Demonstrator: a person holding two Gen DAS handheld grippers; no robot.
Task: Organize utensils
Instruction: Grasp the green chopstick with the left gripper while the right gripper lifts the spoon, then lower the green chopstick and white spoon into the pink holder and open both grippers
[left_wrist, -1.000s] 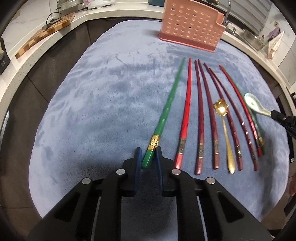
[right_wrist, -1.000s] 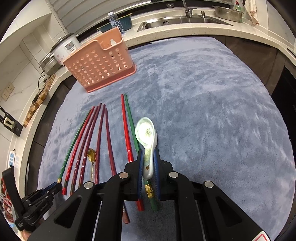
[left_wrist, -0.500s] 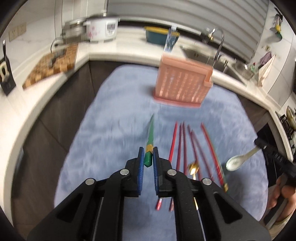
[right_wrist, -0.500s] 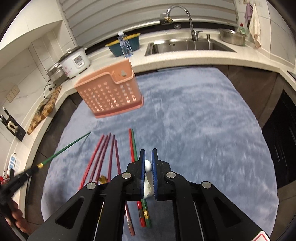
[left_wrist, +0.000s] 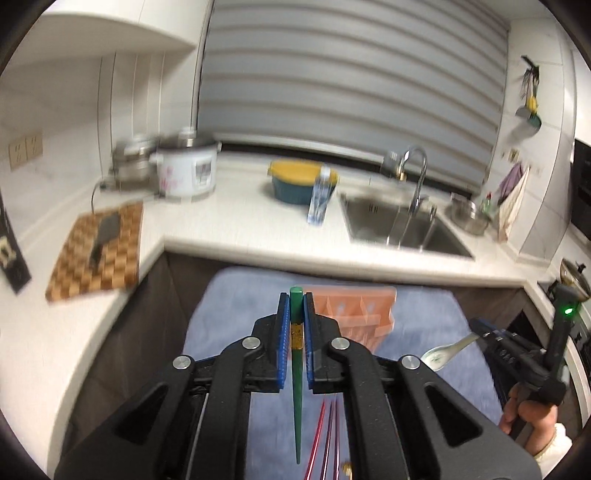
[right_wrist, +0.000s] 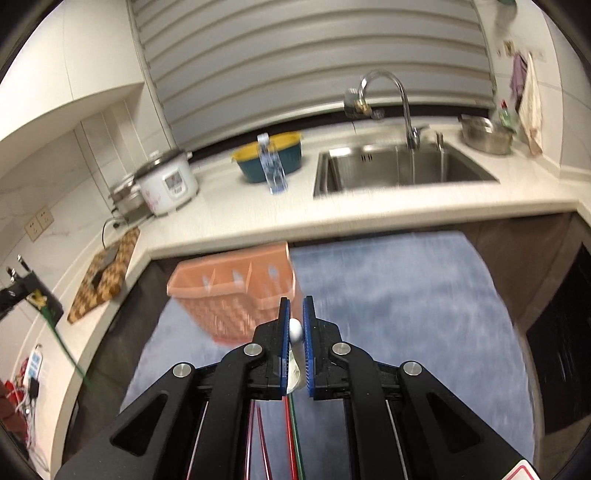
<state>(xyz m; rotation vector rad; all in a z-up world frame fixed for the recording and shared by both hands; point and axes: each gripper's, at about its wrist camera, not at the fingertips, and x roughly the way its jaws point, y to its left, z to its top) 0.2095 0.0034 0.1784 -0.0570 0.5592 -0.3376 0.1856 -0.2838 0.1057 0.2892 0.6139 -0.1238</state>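
With the green chopstick (left_wrist: 295, 354) pinched in my left gripper (left_wrist: 294, 314) and the spoon (right_wrist: 295, 328) in my right gripper (right_wrist: 295, 317), both above the mat's far edge, I lower each, probably tip-first, into the blurred pink caddy (right_wrist: 236, 291).

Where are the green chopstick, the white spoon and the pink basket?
green chopstick (left_wrist: 296, 387), left wrist view, on its shaft below the blue pads.
white spoon (left_wrist: 436, 357), left wrist view, on its bowl.
pink basket (right_wrist: 236, 286), right wrist view, on its front wall.
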